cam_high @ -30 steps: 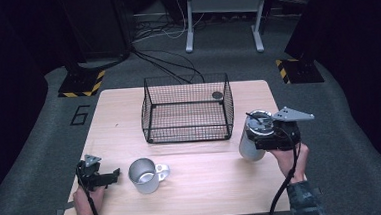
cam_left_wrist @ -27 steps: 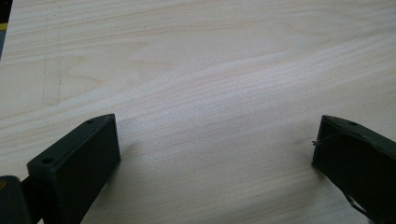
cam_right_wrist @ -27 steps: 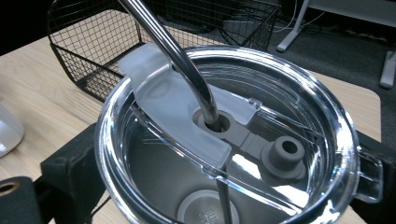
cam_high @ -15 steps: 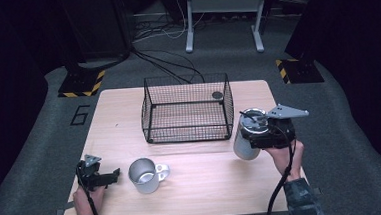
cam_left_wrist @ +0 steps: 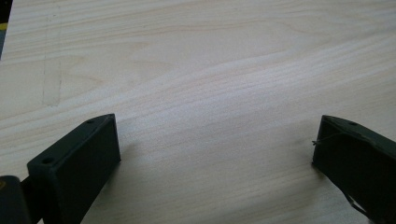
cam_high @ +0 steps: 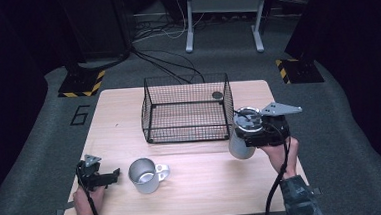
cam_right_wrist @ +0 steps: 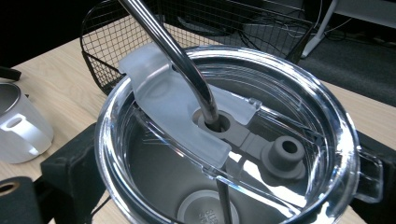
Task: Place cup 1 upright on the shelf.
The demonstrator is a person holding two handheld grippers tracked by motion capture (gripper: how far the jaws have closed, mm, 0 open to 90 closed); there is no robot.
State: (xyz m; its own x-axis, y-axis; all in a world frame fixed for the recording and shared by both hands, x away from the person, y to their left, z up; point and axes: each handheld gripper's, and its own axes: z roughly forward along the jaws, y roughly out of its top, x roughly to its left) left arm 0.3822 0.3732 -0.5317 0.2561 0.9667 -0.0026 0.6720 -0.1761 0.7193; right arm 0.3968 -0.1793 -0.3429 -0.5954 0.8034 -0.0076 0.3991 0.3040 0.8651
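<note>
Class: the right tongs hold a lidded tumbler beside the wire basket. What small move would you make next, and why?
Probably lift a little higher and ease over the rim: the right tongs grip the tumbler, hanging just outside the right wall of the wire basket, tilted, its top about level with the rim.

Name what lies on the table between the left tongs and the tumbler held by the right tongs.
In the high view, a steel mug stands between the left tongs and the tumbler; otherwise bare table.
</note>
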